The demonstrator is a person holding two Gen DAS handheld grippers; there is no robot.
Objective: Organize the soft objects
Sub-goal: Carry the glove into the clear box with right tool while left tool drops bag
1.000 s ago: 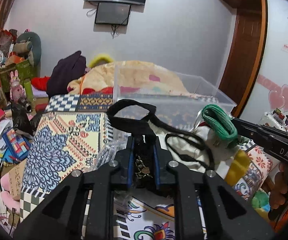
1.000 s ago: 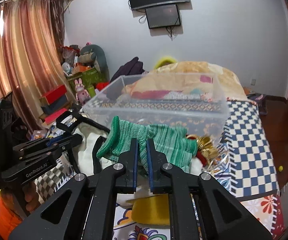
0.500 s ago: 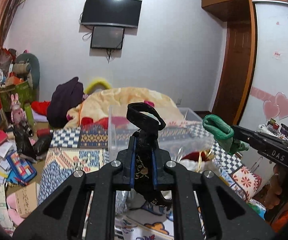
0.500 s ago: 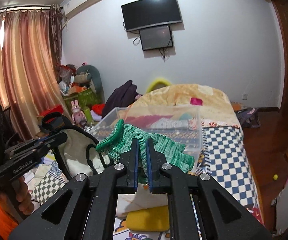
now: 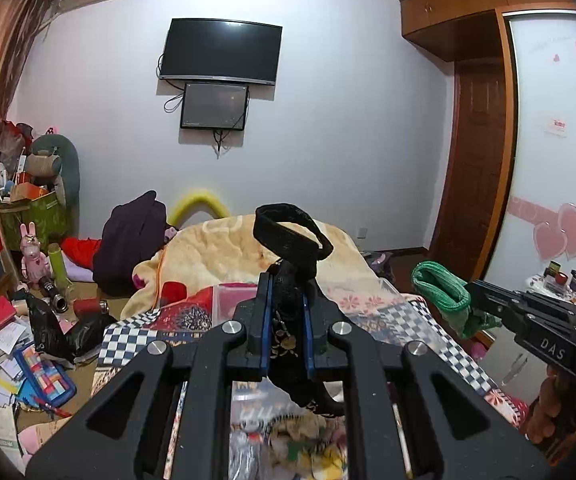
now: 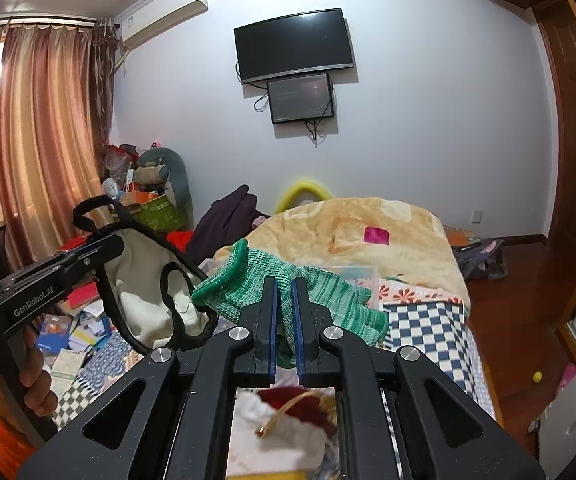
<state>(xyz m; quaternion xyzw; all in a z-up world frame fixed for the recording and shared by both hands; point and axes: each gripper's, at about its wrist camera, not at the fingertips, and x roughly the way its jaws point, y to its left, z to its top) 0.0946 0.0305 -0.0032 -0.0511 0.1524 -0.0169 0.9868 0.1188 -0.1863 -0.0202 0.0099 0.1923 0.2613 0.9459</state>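
Left wrist view: our left gripper (image 5: 284, 292) pinches the black strap (image 5: 290, 240) of a cream bag, its jaws nearly closed on the webbing, whose loop rises above the fingertips while the rest hangs below. To the right we see the right gripper (image 5: 484, 294) clamping a green knit glove (image 5: 442, 292). Right wrist view: our right gripper (image 6: 283, 304) is closed tight on the green knit glove (image 6: 247, 288), which drapes across both fingers; at left the cream bag (image 6: 139, 280) hangs from the left gripper (image 6: 107, 246) above the patterned bed (image 6: 428, 320).
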